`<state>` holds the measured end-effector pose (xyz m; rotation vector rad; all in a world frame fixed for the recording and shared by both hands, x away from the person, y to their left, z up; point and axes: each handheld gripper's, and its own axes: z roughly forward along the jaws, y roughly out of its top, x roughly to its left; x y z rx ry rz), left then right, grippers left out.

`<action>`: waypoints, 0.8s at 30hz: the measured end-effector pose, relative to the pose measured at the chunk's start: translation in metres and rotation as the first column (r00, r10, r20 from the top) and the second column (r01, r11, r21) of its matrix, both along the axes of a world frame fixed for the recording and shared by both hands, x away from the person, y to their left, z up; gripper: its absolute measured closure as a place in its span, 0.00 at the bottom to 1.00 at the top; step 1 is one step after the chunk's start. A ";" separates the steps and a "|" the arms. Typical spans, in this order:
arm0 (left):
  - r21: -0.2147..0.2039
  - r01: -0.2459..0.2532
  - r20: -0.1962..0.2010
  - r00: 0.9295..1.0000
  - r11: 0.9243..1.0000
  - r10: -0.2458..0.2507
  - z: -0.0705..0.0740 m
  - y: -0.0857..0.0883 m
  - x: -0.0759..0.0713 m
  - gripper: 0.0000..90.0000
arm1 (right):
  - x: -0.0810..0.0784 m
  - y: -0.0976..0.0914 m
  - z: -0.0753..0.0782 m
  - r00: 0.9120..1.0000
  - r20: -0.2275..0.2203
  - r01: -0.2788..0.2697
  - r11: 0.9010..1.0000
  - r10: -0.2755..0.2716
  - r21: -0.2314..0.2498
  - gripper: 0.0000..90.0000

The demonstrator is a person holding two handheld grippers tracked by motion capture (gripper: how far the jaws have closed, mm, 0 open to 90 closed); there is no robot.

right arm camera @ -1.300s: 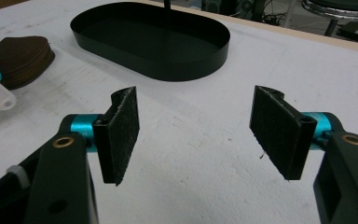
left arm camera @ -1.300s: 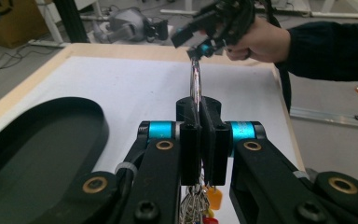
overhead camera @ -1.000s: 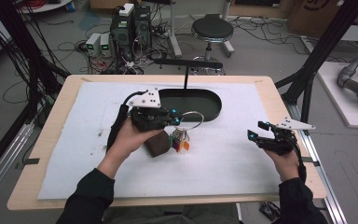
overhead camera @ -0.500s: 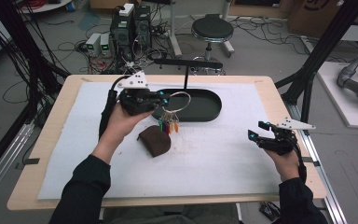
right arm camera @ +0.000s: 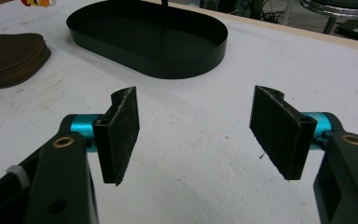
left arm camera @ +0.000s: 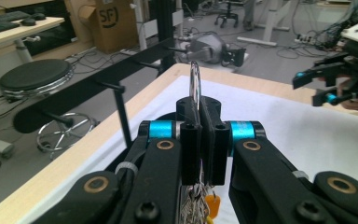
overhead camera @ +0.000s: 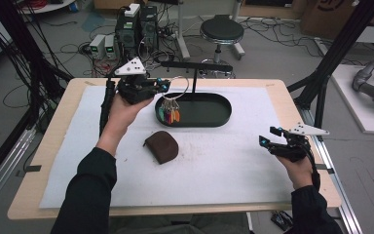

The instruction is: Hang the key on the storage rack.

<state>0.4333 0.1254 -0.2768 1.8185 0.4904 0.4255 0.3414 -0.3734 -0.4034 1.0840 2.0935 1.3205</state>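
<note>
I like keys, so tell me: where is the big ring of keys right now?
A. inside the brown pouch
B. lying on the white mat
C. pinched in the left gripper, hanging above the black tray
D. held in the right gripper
C: the left gripper is shut on the key ring, and the coloured keys dangle over the rim of the black tray, clear of the brown pouch.
</note>
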 end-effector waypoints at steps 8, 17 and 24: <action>0.008 -0.065 -0.003 0.998 0.998 0.065 -0.004 0.003 0.019 0.96 | 0.000 0.001 0.000 1.000 -0.003 -0.003 1.000 0.003 -0.001 0.38; 0.025 -0.135 -0.009 0.991 0.991 0.135 -0.010 0.003 0.037 0.96 | 0.000 0.002 -0.001 1.000 -0.006 -0.008 1.000 0.007 -0.003 0.38; 0.038 -0.174 -0.010 0.985 0.984 0.174 -0.012 0.002 0.045 0.96 | 0.000 0.002 -0.001 1.000 -0.004 -0.008 1.000 0.008 -0.003 0.38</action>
